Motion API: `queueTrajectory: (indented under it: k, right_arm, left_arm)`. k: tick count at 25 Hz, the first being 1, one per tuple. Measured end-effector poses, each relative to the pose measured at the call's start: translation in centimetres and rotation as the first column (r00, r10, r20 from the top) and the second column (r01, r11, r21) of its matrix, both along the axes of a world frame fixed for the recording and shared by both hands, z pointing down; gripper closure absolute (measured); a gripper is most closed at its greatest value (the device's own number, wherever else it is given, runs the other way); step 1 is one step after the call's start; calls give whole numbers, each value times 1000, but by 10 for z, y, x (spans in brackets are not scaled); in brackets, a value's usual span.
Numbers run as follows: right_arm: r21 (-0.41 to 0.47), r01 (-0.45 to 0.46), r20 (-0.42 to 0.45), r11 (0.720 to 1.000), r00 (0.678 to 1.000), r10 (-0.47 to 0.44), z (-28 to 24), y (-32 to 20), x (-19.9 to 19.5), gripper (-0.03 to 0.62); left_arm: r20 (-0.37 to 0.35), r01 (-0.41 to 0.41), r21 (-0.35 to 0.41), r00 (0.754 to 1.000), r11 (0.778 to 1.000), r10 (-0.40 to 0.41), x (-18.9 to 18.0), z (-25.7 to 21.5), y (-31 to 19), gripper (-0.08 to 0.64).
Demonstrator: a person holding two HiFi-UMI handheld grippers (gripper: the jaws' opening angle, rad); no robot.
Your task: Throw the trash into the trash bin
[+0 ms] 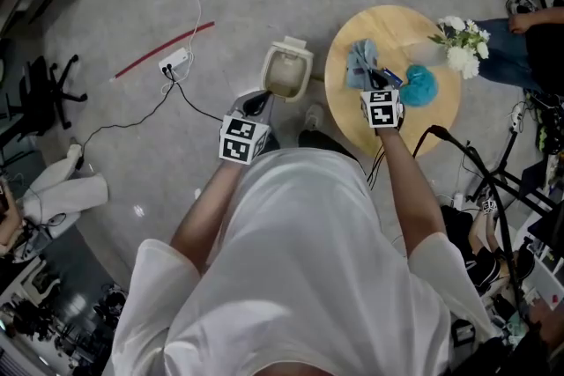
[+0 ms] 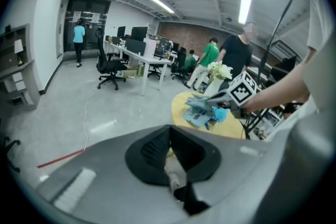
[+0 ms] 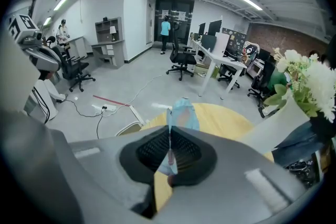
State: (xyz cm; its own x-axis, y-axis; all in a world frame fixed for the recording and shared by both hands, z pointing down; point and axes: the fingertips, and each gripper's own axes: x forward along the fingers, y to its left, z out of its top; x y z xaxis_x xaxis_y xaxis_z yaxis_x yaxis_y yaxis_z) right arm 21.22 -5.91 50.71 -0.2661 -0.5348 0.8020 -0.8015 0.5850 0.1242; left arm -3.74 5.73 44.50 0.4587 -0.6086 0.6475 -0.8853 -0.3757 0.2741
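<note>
Upper right in head view: round wooden table (image 1: 401,26) on grey floor (image 1: 132,4). Above it, pinches pale blue trash (image 3: 184,113) in right gripper (image 1: 374,80); holds left gripper (image 1: 256,104) with jaws together near open trash bin (image 1: 286,70).

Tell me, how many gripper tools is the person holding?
2. The left gripper is near the open trash bin on the floor; the right gripper is over the round table, shut on a pale blue scrap.

The round desk (image 1: 436,114) looks like pale matt wood, the trash bin (image 1: 307,66) smooth beige plastic, the blue trash (image 3: 184,112) thin and crumpled, the floor (image 1: 132,4) glossy grey.
</note>
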Motion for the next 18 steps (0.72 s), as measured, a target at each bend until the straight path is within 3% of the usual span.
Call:
queueTrajectory:
  k: [18]
  right_arm:
    - [-19, 72, 83, 997, 994, -70, 1, 48, -75, 588]
  left_arm:
    - [0, 46, -15, 999, 999, -46, -41, 12, 28, 555]
